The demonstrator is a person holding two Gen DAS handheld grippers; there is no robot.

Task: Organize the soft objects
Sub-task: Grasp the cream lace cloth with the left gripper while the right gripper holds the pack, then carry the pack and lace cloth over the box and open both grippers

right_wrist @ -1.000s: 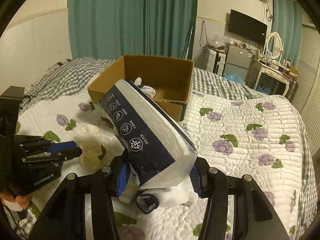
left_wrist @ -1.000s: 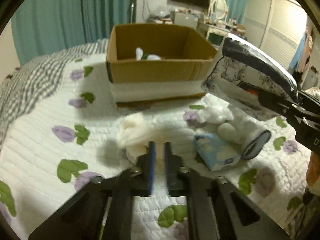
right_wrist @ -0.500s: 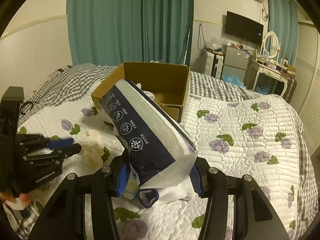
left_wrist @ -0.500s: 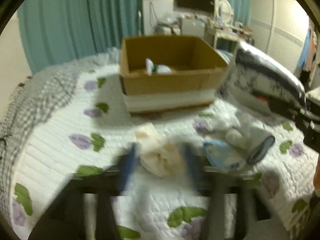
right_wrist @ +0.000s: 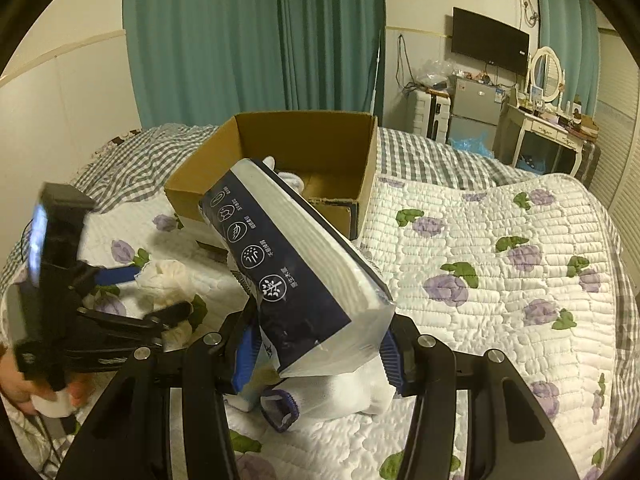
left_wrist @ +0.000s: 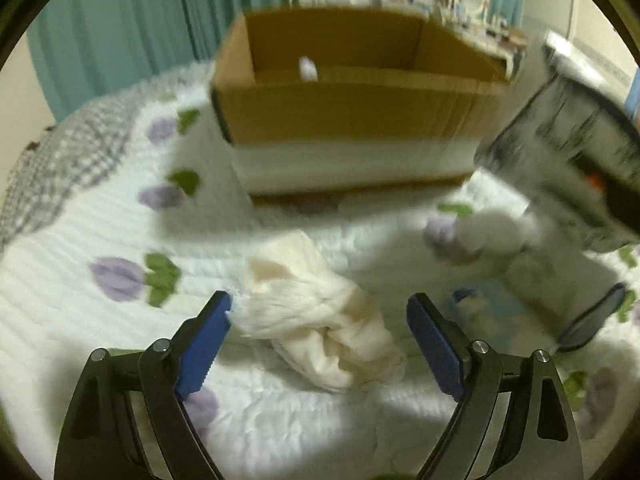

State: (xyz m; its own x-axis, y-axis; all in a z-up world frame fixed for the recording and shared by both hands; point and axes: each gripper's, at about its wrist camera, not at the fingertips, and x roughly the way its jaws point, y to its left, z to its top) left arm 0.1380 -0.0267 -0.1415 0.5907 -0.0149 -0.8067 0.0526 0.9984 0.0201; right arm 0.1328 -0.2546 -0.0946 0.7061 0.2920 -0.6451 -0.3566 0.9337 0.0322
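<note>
My left gripper [left_wrist: 320, 316] is open, its blue fingers on either side of a crumpled cream cloth [left_wrist: 320, 320] on the quilt. It also shows in the right wrist view [right_wrist: 136, 292] around the cloth [right_wrist: 168, 280]. My right gripper [right_wrist: 316, 356] is shut on a dark blue and white tissue pack [right_wrist: 296, 268], held up off the bed; the pack shows blurred at the right of the left wrist view [left_wrist: 572, 160]. An open cardboard box [left_wrist: 344, 120] stands behind the cloth [right_wrist: 304, 160] with white items inside.
A white sock with a dark cuff [right_wrist: 332, 400] and a light blue packet [left_wrist: 500, 312] lie on the floral quilt [right_wrist: 500, 280] under the right gripper. Teal curtains [right_wrist: 256, 40], a TV and a dresser stand behind the bed.
My left gripper has opened from shut and moved forward so its fingers now straddle the cream cloth. The right gripper still holds the tissue pack, little moved.
</note>
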